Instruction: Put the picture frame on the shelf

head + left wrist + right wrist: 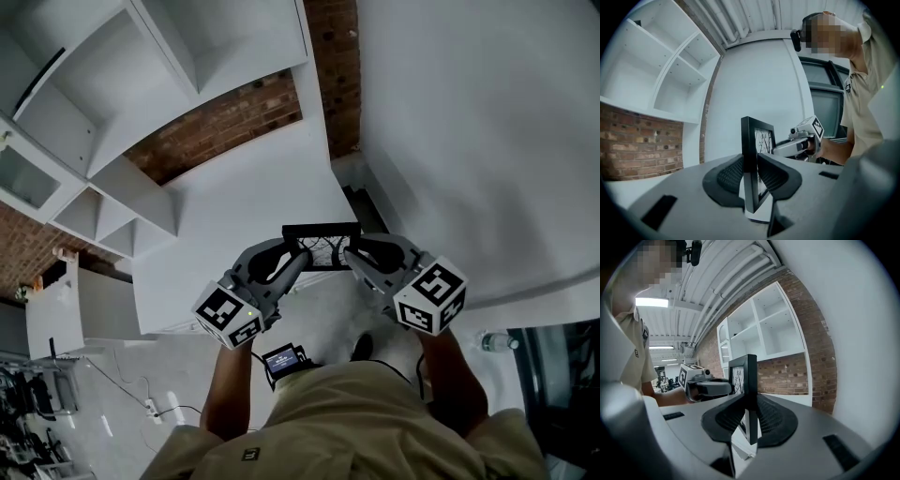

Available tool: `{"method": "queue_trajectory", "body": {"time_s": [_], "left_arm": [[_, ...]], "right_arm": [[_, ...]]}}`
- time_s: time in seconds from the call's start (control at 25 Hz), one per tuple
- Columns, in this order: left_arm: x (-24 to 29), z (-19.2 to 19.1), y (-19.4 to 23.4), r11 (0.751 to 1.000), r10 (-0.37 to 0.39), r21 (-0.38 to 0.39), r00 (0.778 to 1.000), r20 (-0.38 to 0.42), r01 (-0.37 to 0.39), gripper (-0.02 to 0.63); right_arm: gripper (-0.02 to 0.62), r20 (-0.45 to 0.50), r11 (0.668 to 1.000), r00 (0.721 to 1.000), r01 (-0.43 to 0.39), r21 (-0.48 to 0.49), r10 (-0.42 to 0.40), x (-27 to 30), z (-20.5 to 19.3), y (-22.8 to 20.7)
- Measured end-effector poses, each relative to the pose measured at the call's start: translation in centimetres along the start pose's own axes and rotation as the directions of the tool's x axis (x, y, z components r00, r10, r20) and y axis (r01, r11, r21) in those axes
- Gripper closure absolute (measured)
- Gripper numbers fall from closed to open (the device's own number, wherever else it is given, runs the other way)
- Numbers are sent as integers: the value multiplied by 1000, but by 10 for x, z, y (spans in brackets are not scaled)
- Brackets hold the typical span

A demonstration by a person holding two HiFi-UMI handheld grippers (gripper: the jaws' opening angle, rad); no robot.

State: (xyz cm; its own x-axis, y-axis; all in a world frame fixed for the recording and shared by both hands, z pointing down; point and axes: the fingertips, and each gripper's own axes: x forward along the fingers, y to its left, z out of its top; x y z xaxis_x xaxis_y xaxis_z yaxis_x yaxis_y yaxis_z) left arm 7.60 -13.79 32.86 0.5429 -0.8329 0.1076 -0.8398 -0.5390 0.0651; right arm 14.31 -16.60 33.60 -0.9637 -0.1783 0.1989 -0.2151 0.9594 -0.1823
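Observation:
A black picture frame with a tree-branch print is carried upright in the air between both grippers. My left gripper is shut on its left edge, my right gripper on its right edge. In the left gripper view the frame stands pinched between the dark ribbed pads, with the right gripper beyond it. The right gripper view has the frame clamped the same way, the left gripper behind it. The white shelf unit with open compartments hangs on the brick wall ahead to the left.
A brick wall runs behind the shelf unit, above a long low white counter. A plain white wall fills the right. On the floor lie a power strip with cable and a bottle.

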Motion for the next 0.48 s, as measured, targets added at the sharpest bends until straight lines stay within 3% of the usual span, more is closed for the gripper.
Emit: {"method": "queue_trajectory", "body": {"time_s": [0.48], "left_arm": [[26, -14, 57, 995, 103, -15, 994, -37, -103, 525]], "right_arm": [[523, -23, 997, 997, -69, 28, 70, 50, -3, -50]]}}
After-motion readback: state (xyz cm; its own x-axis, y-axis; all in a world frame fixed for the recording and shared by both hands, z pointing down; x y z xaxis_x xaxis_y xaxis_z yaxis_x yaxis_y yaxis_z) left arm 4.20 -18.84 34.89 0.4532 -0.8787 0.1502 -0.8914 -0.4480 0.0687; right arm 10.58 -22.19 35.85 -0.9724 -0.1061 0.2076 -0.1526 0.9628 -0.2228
